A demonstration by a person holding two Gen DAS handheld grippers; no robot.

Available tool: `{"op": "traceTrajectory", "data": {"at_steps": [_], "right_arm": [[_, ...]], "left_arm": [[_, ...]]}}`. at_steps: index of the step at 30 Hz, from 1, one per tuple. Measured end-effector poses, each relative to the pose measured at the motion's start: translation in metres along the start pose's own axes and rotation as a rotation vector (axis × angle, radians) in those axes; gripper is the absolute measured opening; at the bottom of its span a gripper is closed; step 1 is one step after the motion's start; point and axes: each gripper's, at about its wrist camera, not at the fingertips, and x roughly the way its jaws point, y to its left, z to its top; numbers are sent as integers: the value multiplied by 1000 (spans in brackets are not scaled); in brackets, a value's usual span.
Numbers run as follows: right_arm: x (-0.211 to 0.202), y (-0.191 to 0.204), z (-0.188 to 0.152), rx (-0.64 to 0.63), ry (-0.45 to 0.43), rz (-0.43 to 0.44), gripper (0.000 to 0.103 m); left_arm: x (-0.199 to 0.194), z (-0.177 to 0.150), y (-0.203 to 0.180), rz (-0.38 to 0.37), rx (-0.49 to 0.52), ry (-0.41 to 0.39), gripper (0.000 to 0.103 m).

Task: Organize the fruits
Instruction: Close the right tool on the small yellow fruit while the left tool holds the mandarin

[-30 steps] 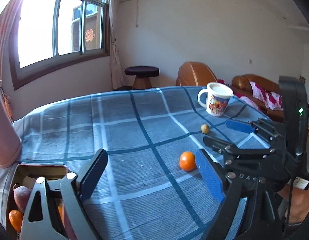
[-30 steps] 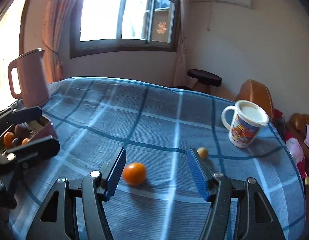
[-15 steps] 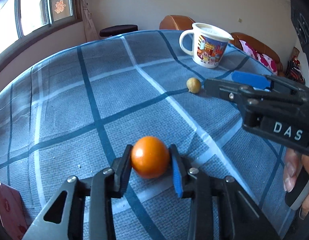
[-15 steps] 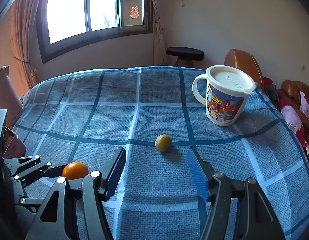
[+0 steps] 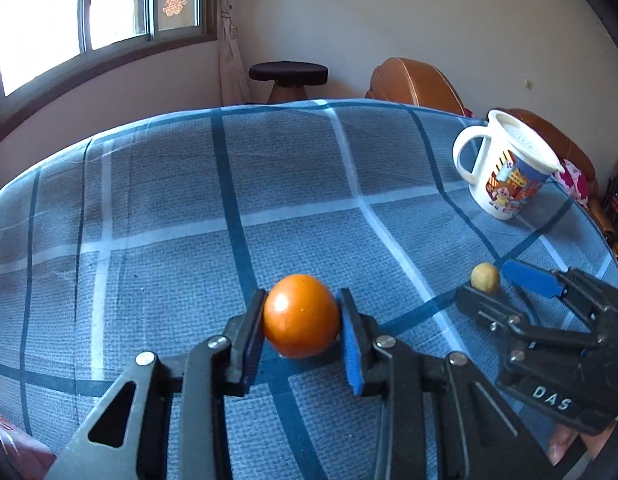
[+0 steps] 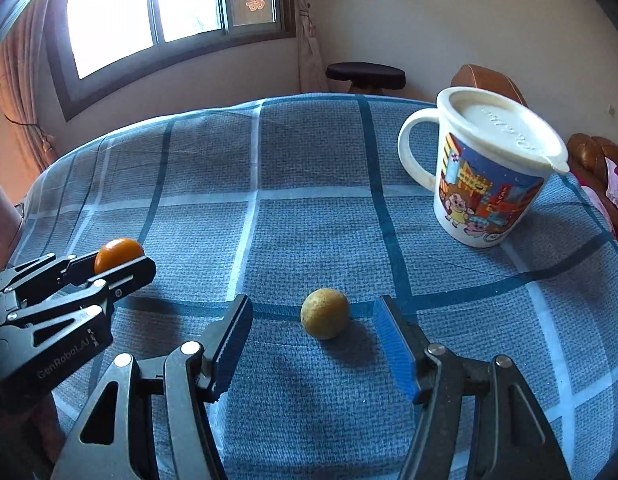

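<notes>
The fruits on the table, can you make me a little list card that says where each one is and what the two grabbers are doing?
orange fruit: clamped between the left gripper fingers
small yellow fruit: on the blue plaid tablecloth, untouched
right gripper: open, fingers either side of the yellow fruit
cartoon mug: upright, lid on, beyond the yellow fruit

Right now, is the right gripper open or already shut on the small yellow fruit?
Open. The right gripper has its blue pads spread on either side of the small yellow fruit, with clear gaps on both sides; the fruit rests on the tablecloth.
</notes>
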Motion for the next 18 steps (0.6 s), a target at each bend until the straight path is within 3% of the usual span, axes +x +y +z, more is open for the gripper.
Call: {"op": "traceTrajectory", "data": {"at_steps": [8, 10, 12, 18], "right_arm": [[7, -11, 3, 53, 26, 41, 52], [6, -13, 4, 52, 25, 33, 44], [5, -12, 4, 46, 24, 46, 29], [-7, -4, -1, 15, -19, 43, 28]], "left_arm": [[1, -1, 13, -54, -56, 10, 36], [-1, -1, 13, -58, -60, -4, 36], [-4, -2, 13, -63, -56, -20, 36], [-16, -5, 13, -58, -43, -66, 36]]}}
